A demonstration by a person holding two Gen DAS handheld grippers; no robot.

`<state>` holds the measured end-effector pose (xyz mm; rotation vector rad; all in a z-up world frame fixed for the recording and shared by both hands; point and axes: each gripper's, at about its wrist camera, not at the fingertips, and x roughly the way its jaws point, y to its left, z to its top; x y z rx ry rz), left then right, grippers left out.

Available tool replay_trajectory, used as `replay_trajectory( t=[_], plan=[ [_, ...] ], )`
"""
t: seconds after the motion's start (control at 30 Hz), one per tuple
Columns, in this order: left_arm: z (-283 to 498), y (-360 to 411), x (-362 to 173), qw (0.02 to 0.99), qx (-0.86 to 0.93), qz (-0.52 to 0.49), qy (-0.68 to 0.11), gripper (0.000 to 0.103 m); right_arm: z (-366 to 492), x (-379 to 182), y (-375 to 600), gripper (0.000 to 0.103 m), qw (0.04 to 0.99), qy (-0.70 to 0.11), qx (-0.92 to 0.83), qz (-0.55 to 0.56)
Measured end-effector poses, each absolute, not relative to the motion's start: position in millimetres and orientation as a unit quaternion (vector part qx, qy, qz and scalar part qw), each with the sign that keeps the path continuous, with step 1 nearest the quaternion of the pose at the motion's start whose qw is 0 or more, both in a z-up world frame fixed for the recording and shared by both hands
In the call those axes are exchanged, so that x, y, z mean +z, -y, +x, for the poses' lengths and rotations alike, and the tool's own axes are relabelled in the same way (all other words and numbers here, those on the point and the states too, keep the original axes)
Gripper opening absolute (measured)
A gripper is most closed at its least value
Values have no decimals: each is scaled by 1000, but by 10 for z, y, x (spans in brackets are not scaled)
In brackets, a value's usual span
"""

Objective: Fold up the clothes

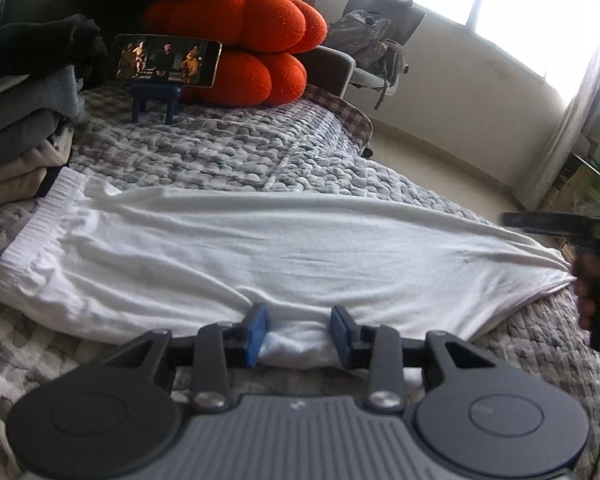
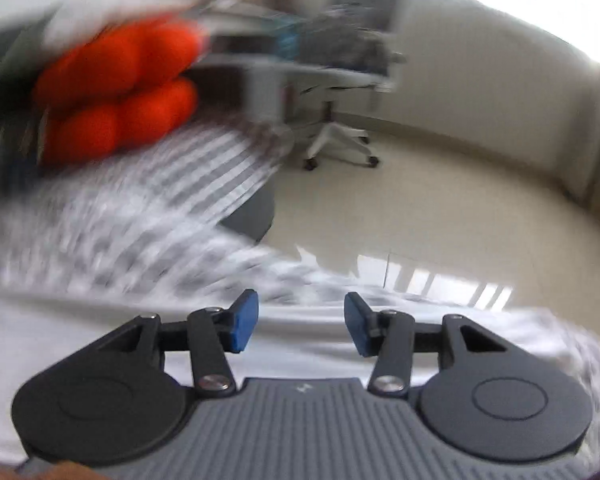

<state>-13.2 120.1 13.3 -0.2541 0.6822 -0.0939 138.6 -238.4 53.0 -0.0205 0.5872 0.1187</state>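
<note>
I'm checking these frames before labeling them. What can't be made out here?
- Right wrist view: motion blur smears the orange cushions and quilt.
- Left wrist view: right gripper cut off by the frame edge; its jaws unseen.
- Left wrist view: clothes stack cropped at the left.
- Phone picture too small.

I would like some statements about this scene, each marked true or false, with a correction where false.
1. The white garment lies spread on the quilt. True.
2. The left hand-held gripper is shut tight with nothing between its fingers. False: the jaws stand apart, with white cloth bunched between them.
3. The phone on its stand shows a lit picture. True.
4. The cushions behind the phone are green. False: they are orange.
5. The right hand-held gripper is open above the white cloth. True.
6. The folded pile is at the right of the left wrist view. False: it is at the left.
</note>
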Motion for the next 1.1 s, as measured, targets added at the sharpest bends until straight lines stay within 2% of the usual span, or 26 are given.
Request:
replay_trajectory(
  t=[0.07,0.23,0.4,0.47,0.53,0.63,0.77,0.93,1.1],
  plan=[
    [-139,-1194,169,934,-49,-131,-329,37,1327,578,2707,50,955,-290,53,25],
    [-109,-1022,211,936,-71,-125,-321,37,1178,600,3114,50,953,-298,32,29],
    [-121,-783,123,943,-61,-84,-317,38,1241,450,2882,50,948,-308,82,13],
    [-155,-751,103,946,-56,-72,-310,39,1200,287,2701,53,940,-325,103,-28],
    [-191,-735,81,950,-55,-61,-302,40,1065,211,2616,53,945,-303,101,-65],
    [-229,-783,36,952,-60,-74,-289,40,989,259,2851,53,943,-313,116,3],
    [-250,-813,-2,954,-61,-90,-281,40,865,298,2984,53,943,-306,130,-22],
    [-259,-794,-12,955,-60,-86,-278,40,1030,449,3358,53,952,-274,109,77],
    [-259,-773,-13,956,-60,-78,-276,42,1470,332,3242,53,928,-337,147,58]
  ],
)
